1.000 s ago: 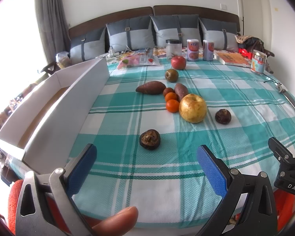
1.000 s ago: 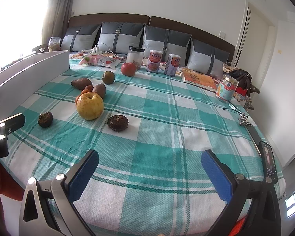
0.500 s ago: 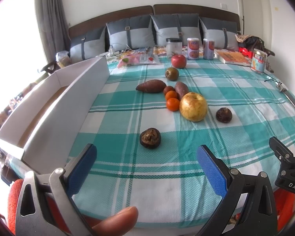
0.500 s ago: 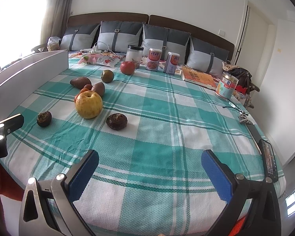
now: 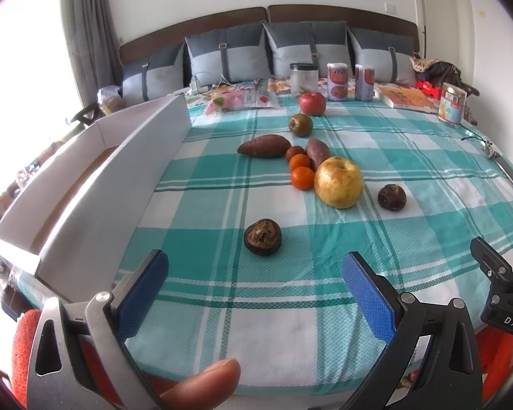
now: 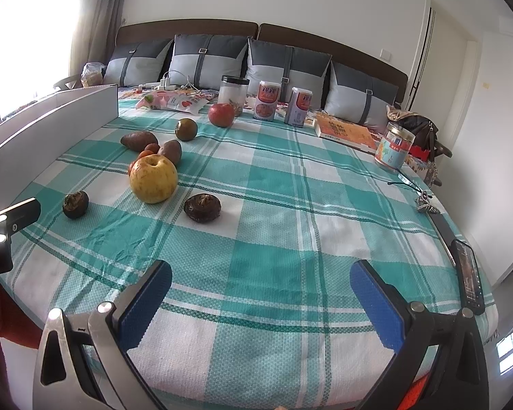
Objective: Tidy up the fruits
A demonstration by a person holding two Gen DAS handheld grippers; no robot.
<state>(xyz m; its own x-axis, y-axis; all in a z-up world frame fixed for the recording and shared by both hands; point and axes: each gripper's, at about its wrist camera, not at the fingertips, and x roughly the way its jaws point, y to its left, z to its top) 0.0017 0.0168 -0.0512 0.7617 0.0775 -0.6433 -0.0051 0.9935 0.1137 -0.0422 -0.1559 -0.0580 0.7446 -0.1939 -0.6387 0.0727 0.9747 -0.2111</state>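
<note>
Left wrist view: we start nearest the dark wrinkled round fruit (image 5: 262,237).
It lies just ahead of our left gripper (image 5: 254,282), between jaws spread wide; our right gripper (image 6: 260,288), also spread, stands farther.

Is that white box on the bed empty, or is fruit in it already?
Cannot tell fully: the white box shows only bare floor, its near part hidden.

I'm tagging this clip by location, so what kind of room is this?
Most likely a bedroom. The fruit lies on a bed with a green plaid sheet, grey pillows lean on a dark headboard, and a curtain hangs by a bright window.
</note>
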